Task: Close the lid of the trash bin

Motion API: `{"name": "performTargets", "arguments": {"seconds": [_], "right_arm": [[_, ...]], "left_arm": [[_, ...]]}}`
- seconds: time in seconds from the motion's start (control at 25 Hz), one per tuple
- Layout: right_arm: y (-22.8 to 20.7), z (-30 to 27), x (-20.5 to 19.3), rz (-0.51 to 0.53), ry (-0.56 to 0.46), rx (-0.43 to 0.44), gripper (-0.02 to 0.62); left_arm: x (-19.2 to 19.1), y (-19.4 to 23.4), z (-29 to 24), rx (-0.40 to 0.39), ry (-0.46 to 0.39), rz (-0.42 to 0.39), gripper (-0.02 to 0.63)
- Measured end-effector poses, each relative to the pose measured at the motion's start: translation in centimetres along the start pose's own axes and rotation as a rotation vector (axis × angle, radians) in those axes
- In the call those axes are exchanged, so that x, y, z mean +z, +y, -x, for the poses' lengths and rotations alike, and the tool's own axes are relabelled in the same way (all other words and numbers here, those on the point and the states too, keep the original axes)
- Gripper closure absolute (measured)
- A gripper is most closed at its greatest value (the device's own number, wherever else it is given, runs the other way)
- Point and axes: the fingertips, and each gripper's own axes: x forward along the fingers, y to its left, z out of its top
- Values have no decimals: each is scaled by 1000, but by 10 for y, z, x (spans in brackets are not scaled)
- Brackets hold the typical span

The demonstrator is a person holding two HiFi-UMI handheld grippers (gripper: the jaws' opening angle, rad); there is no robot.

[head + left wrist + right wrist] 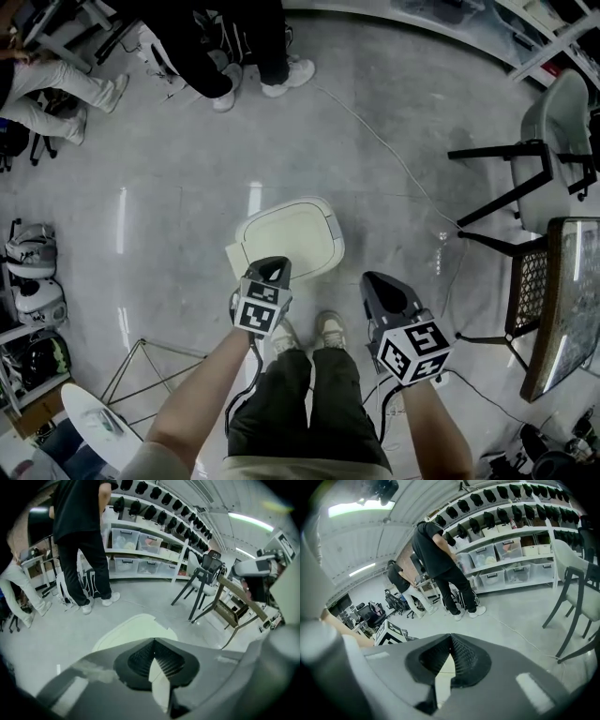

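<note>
Jaws pinched together and empty, left gripper [271, 268] and right gripper [379, 281] hover above the trash bin lid [286, 232], which looks down already, so press flat at its centre.

The trash bin [286, 234] showed pale cream against a mottled light-grey floor [187, 159]. The left gripper [272, 267] and right gripper [378, 281] were dark grey, and each bore a cube patterned with black-and-white square markers. The wearer's trousers [300, 403] were dark olive and the shoes [330, 328] beige. A bystander [234, 37] wore black clothes with white trainers. The chair [553, 122] had a pale grey seat on black legs. The table [531, 286] showed a brown lattice side.
</note>
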Motion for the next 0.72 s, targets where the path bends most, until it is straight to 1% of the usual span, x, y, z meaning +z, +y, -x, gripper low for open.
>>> {"name": "performTargets", "arguments": {"seconds": [0.16, 0.44, 0.6, 0.64, 0.72], "right_arm": [[31, 39, 47, 27, -34, 21, 592], [92, 121, 135, 114, -134, 57, 592], [131, 167, 189, 195, -216, 99, 592], [141, 178, 201, 215, -234, 111, 592], [162, 203, 222, 244, -268, 133, 592]], "left_arm": [[43, -8, 69, 12, -84, 8, 603], [122, -25, 207, 66, -253, -20, 603], [165, -30, 285, 124, -372, -26, 603], [173, -32, 303, 140, -390, -38, 603], [185, -40, 338, 176, -415, -98, 603]]}}
